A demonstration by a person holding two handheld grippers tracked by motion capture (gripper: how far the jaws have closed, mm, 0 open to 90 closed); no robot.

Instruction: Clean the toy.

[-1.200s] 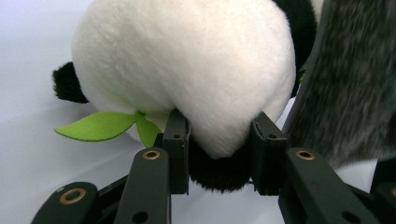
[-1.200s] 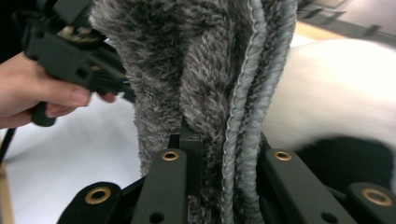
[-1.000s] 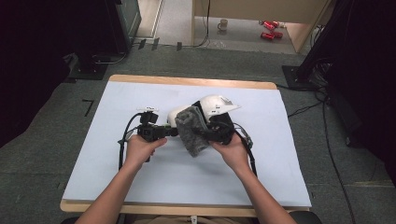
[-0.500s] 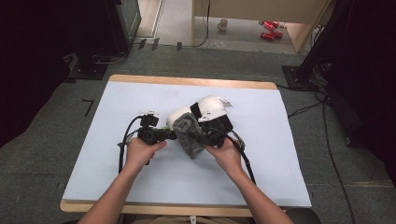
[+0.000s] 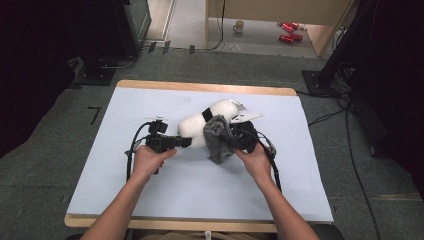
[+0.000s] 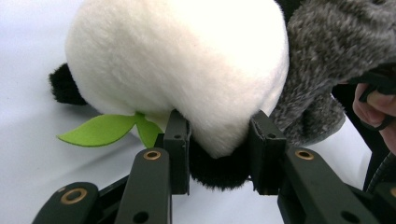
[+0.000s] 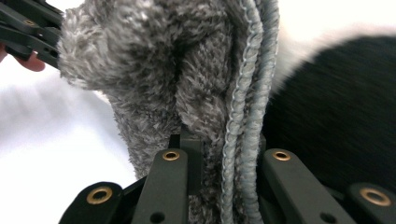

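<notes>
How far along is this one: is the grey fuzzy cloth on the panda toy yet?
Done: both grips are made. The left gripper pinches the plush panda; the right gripper clamps the grey cloth by its stitched edge. In hand: cloth held against the panda's middle. Left: it isn't wrapped around yet.

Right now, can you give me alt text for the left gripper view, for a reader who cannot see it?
The left gripper is shut on the white and black fur of a plush panda lying on a white table. A green felt leaf sticks out at the toy's left, and grey fuzzy cloth drapes over its right side.
</notes>
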